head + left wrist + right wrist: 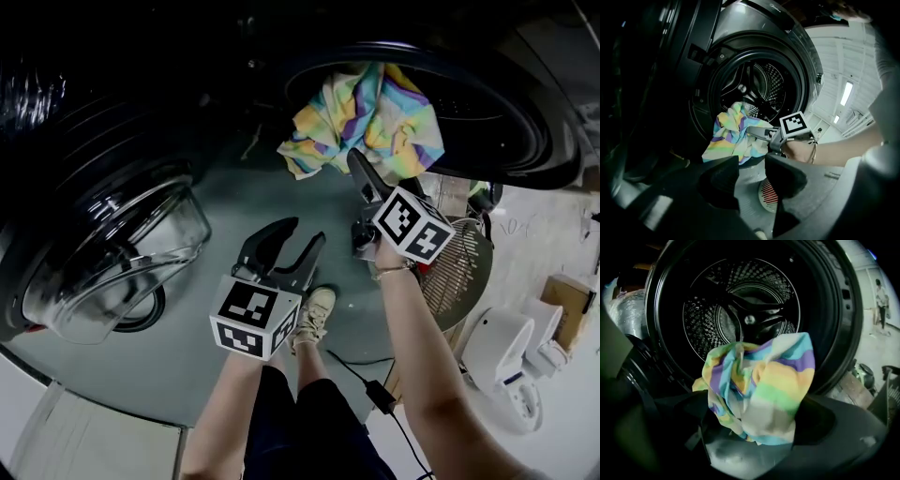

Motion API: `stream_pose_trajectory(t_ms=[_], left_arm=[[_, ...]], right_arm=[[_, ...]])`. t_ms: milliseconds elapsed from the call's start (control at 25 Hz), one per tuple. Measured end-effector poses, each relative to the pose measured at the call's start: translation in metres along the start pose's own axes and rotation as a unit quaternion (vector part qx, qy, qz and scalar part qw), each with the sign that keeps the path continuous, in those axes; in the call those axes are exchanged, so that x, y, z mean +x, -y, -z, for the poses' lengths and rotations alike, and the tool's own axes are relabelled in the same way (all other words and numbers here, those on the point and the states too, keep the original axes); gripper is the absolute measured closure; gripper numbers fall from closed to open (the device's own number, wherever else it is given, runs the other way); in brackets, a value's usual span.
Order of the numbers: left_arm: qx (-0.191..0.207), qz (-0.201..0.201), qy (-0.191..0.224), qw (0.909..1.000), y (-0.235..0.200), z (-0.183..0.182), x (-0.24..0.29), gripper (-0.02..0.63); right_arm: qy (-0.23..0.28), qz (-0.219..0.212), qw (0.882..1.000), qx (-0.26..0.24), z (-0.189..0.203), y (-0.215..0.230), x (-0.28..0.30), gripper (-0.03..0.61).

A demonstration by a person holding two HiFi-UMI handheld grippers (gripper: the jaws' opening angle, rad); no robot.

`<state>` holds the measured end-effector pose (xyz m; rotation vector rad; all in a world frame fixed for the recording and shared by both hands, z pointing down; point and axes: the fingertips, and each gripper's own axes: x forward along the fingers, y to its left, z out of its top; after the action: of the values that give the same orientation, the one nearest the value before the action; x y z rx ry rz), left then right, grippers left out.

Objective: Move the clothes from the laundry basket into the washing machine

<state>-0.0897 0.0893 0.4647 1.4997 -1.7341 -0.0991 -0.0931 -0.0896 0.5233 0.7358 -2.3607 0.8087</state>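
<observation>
A pastel striped cloth [366,117] hangs over the lower rim of the washing machine's round opening [511,141]. In the right gripper view the cloth [759,390] fills the space between the jaws of my right gripper [754,427], which stand wide apart and do not press on it. Behind it lies the dark drum [740,310]. In the head view my right gripper [361,183] sits just below the cloth. My left gripper [291,242] hovers lower and to the left, open, with nothing between its jaws. In the left gripper view the cloth [733,136] and the right gripper [757,133] are ahead of it.
The machine's glass door [112,253] stands swung open at the left. A round slotted basket [464,272] is on the floor at the right, beside a white device [511,361]. A cable with an adapter [380,394] and the person's shoe [317,309] are on the floor below.
</observation>
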Motion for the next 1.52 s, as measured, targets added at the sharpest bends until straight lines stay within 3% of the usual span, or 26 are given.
stream_pose_trajectory(t_ms=[120, 280, 520, 680, 800, 840, 1040, 1320, 1520], left_arm=[[-0.001, -0.003, -0.002, 1.0, -0.005, 0.005, 0.001, 0.325], [-0.005, -0.006, -0.006, 1.0, -0.007, 0.013, 0.002, 0.325], [-0.011, -0.004, -0.007, 0.9999, -0.006, 0.017, 0.007, 0.325], [-0.012, 0.002, -0.005, 0.9999, -0.006, 0.013, 0.011, 0.325], [-0.012, 0.003, 0.001, 0.9999, -0.005, 0.007, 0.013, 0.328], [-0.011, 0.004, 0.002, 0.9999, -0.004, 0.005, 0.013, 0.328], [-0.008, 0.001, 0.012, 0.9999, -0.003, -0.006, 0.012, 0.33], [-0.003, -0.006, 0.008, 0.9999, 0.001, -0.013, 0.006, 0.336], [-0.006, -0.006, 0.007, 0.9999, 0.007, -0.013, 0.0, 0.336]], right_arm=[[-0.015, 0.003, 1.0, 0.001, 0.022, 0.005, 0.012, -0.018], [-0.039, 0.007, 0.999, -0.034, 0.035, -0.004, 0.034, -0.031], [-0.071, 0.059, 0.994, -0.065, 0.038, -0.009, 0.062, -0.024], [-0.086, 0.073, 0.992, -0.052, 0.03, 0.001, 0.058, 0.155], [-0.07, 0.063, 0.994, -0.052, 0.021, 0.0, 0.046, 0.421], [-0.061, 0.057, 0.995, -0.048, 0.017, -0.004, 0.042, 0.455], [0.018, 0.011, 0.999, -0.037, -0.029, -0.031, 0.023, 0.491], [0.098, -0.015, 0.993, -0.072, -0.109, -0.057, 0.02, 0.526], [0.133, -0.004, 0.987, -0.086, -0.154, -0.068, 0.022, 0.529]])
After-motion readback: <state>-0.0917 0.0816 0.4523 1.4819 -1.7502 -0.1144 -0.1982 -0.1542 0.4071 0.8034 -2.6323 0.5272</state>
